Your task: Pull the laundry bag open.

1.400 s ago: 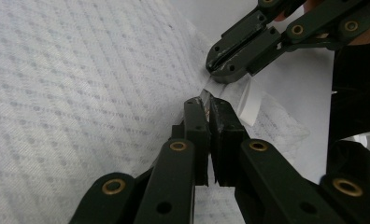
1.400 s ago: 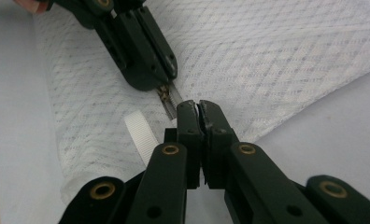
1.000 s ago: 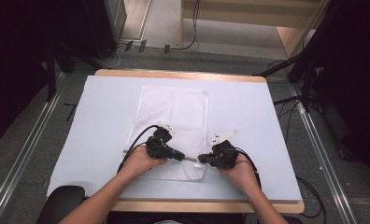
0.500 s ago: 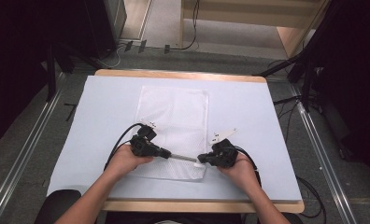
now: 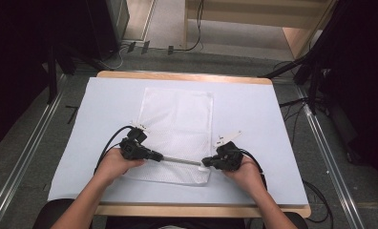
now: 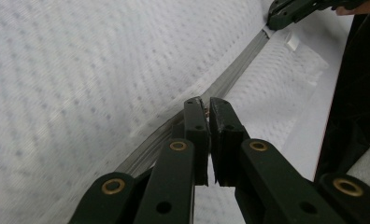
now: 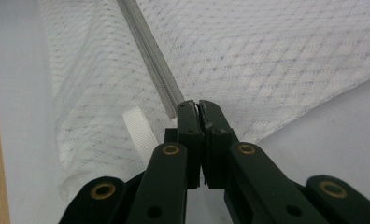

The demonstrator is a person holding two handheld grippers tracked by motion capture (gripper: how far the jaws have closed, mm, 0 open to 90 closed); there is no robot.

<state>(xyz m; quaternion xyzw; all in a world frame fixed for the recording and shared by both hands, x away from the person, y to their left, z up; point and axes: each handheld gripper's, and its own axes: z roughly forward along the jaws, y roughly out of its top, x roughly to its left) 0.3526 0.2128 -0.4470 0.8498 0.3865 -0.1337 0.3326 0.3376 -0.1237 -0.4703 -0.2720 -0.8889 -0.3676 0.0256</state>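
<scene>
A white mesh bag [image 5: 177, 119] lies flat on the table, with its grey zipper [image 5: 182, 161] running along the near edge. My left gripper [image 5: 161, 158] is shut at the zipper line. In the left gripper view its jaws [image 6: 205, 105] pinch a small coppery zipper pull on the zipper [image 6: 239, 70]. My right gripper [image 5: 204, 163] is shut on the zipper's right end, seen close up in the right gripper view [image 7: 198, 106], where the zipper [image 7: 150, 56] runs away from the jaws. The right gripper [image 6: 270, 21] also appears far off in the left gripper view.
A pale blue-white cover [image 5: 254, 114] spreads over the wooden table, whose near edge [image 5: 201, 210] is close to both hands. A white ribbed loop tab [image 7: 138, 126] sits on the bag beside the right jaws. Black cables trail from both grippers.
My left gripper has slid left along the zipper, away from the right gripper, baring a longer stretch of zipper between them. The right gripper has stayed put.
</scene>
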